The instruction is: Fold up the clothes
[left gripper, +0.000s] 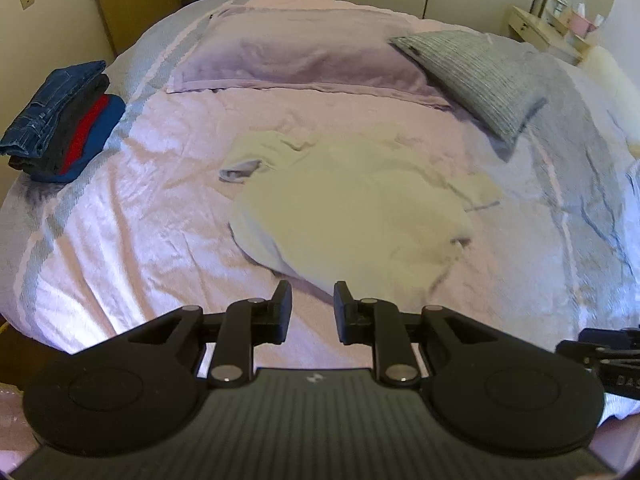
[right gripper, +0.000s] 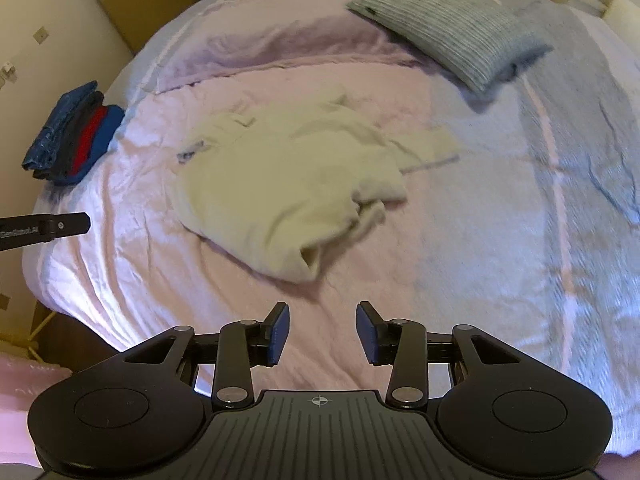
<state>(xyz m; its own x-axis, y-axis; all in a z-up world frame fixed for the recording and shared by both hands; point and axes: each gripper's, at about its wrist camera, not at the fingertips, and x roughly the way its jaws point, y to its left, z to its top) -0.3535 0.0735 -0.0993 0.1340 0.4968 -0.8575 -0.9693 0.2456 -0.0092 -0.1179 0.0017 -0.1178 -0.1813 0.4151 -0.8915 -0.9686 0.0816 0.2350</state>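
Observation:
A crumpled pale cream garment (left gripper: 352, 208) (right gripper: 288, 184) lies in a heap in the middle of the pink bedspread (left gripper: 140, 220) (right gripper: 400, 280). My left gripper (left gripper: 313, 300) hovers over the bed just short of the garment's near edge, open, with nothing between its fingers. My right gripper (right gripper: 323, 320) also hangs above bare bedspread in front of the heap, open wider and holding nothing. A black part of the right gripper shows at the lower right edge of the left wrist view. A black part of the left gripper shows at the left edge of the right wrist view.
A stack of folded clothes (left gripper: 60, 124) (right gripper: 74, 136), jeans on top with red and blue below, sits at the bed's left edge. A lilac pillow (left gripper: 296, 56) and a grey striped pillow (left gripper: 472, 76) (right gripper: 448, 28) lie at the head. A dressing table (left gripper: 560, 28) stands at the far right.

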